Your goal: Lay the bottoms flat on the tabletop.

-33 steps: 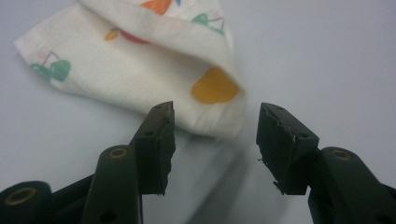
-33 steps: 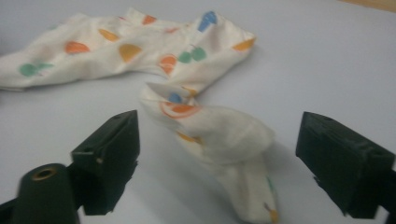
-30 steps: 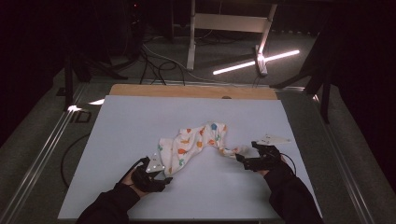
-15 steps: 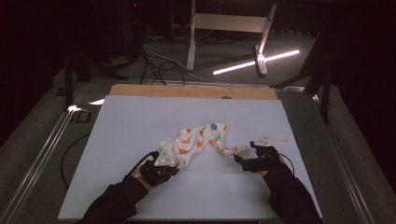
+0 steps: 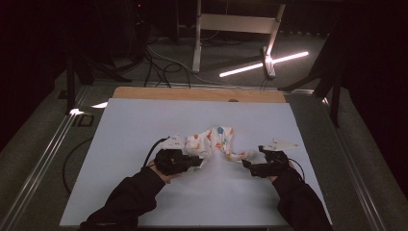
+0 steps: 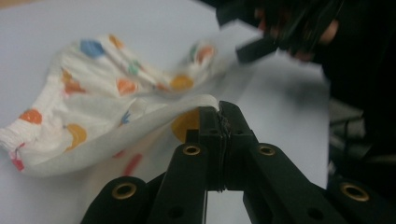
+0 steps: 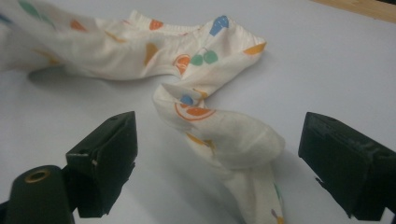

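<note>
White cotton garment with coloured fruit print (image 5: 211, 142) lies crumpled mid-table on the pale blue sheet (image 5: 144, 125). Left gripper (image 6: 219, 116) has just clamped shut on a hem fold, near left. Right gripper (image 7: 217, 158), near right, jaws wide apart, straddles a twisted end, not pinching it.

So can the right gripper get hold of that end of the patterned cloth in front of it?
Probably yes: the right gripper is open, and the near end of the patterned cloth lies between its jaws with nothing in the way.
</note>
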`<move>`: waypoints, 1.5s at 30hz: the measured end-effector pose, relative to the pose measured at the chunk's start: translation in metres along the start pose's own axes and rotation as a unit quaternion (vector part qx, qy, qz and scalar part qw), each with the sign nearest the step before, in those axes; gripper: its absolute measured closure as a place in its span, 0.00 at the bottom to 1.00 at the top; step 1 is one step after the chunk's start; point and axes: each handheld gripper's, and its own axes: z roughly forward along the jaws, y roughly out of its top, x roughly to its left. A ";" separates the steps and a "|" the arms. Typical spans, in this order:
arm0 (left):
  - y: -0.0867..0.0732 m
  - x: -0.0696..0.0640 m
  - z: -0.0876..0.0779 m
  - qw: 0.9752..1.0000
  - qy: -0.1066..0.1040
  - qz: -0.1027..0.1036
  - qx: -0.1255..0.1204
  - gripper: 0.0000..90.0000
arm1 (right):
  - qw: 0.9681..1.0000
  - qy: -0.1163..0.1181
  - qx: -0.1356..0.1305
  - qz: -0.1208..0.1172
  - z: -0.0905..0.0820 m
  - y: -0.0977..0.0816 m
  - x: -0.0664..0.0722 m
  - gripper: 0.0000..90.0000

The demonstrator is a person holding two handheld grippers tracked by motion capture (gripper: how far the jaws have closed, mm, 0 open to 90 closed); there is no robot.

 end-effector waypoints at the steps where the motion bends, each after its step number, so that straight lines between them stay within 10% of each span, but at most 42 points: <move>1: -0.001 0.003 -0.003 1.000 -0.008 -0.015 -0.017 0.99 | 1.000 -0.001 0.002 0.001 0.000 0.000 0.000 0.13; 5: -0.018 0.027 -0.018 0.993 -0.012 -0.091 -0.078 0.99 | 1.000 0.000 0.000 0.001 -0.001 0.000 -0.001 0.13; 8: -0.036 0.050 -0.027 0.988 0.031 -0.132 -0.074 0.99 | 1.000 -0.001 0.003 0.001 -0.001 0.000 -0.001 0.13; 13: -0.058 0.074 -0.032 0.985 0.135 -0.104 0.004 0.97 | 1.000 0.004 0.009 -0.007 0.003 0.001 0.003 0.13; 21: -0.075 0.088 -0.035 0.968 0.224 -0.043 0.105 0.79 | 1.000 0.003 0.015 -0.006 0.004 0.001 0.004 0.14; 25: -0.072 0.079 -0.049 0.974 0.216 -0.026 0.066 0.59 | 1.000 0.004 0.013 -0.008 0.002 0.001 0.004 0.14; 33: -0.062 0.023 -0.054 0.992 0.108 0.058 0.026 0.51 | 1.000 0.008 0.010 -0.005 0.003 0.001 0.004 0.14; 43: -0.076 0.015 -0.001 0.983 0.088 0.096 0.129 0.63 | 1.000 0.014 -0.004 -0.009 0.000 0.003 0.006 0.14; 45: -0.080 0.019 0.009 0.977 0.105 0.097 0.159 0.69 | 1.000 0.012 -0.004 -0.009 -0.001 0.003 0.006 0.14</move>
